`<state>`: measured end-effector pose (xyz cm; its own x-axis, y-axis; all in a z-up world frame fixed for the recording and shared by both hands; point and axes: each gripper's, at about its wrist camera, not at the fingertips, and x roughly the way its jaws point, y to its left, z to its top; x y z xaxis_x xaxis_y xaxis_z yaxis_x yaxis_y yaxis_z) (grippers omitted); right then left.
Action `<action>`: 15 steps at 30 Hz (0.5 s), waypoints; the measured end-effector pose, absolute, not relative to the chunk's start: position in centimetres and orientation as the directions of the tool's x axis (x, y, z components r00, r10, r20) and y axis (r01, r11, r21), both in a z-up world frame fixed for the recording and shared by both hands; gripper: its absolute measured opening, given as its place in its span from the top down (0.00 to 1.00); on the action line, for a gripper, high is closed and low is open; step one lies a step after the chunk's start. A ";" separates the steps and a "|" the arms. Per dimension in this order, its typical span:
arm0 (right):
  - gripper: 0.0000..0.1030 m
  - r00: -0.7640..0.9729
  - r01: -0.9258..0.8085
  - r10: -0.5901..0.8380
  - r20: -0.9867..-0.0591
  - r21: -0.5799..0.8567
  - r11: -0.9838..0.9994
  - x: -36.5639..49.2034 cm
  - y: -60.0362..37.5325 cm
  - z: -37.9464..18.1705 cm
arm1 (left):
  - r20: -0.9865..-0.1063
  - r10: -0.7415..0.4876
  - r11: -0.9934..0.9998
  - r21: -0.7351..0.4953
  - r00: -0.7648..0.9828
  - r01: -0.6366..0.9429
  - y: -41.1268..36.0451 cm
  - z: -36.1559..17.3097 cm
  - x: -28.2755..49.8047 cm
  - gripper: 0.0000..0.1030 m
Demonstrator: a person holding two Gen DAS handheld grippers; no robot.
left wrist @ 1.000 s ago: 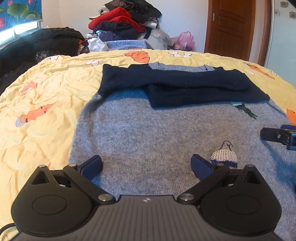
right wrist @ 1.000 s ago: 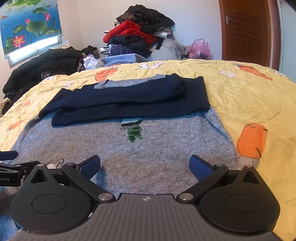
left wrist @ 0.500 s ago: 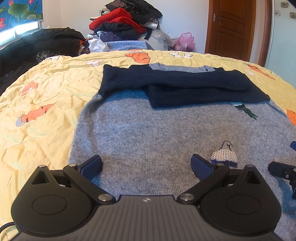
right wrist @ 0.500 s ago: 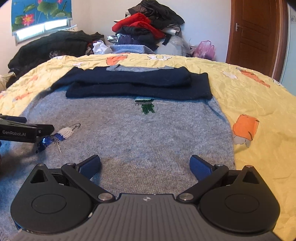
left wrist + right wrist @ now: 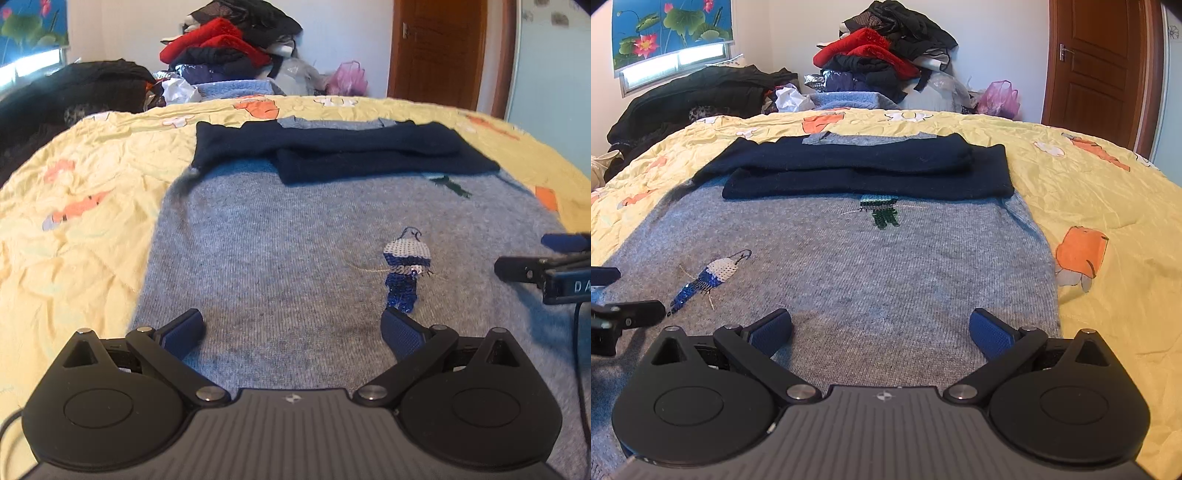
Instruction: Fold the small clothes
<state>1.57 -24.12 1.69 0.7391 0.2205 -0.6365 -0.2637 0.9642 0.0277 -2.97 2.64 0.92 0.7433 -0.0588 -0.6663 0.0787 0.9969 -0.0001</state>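
Both grippers' fingers spread, empty — grey sweater point(image 5: 886, 266) near hem hidden

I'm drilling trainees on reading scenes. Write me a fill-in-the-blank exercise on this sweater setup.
1. The navy sleeves lie folded across the ____ sweater.
2. Both the left tongs and right tongs stand ____, gripping nothing.
3. The sweater rests on a ____ bedspread with orange prints.
4. The door at the back right is ____.

Missing words: grey; open; yellow; closed
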 end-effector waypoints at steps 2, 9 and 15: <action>0.00 0.739 -0.263 0.217 -0.637 0.023 0.964 1.6 -24.1 1.7 | -0.666 -0.053 0.998 -0.001 0.744 0.070 2.6 0.9 -2.7 0.00; 0.00 0.740 -0.261 0.226 -0.633 0.039 0.964 1.6 -24.3 1.7 | -0.665 -0.047 0.998 0.005 0.745 0.068 2.3 1.0 -2.7 0.00; 0.00 0.741 -0.261 0.233 -0.630 0.051 0.964 1.6 -24.5 1.8 | -0.664 -0.042 0.998 0.006 0.747 0.062 2.4 1.0 -2.8 0.00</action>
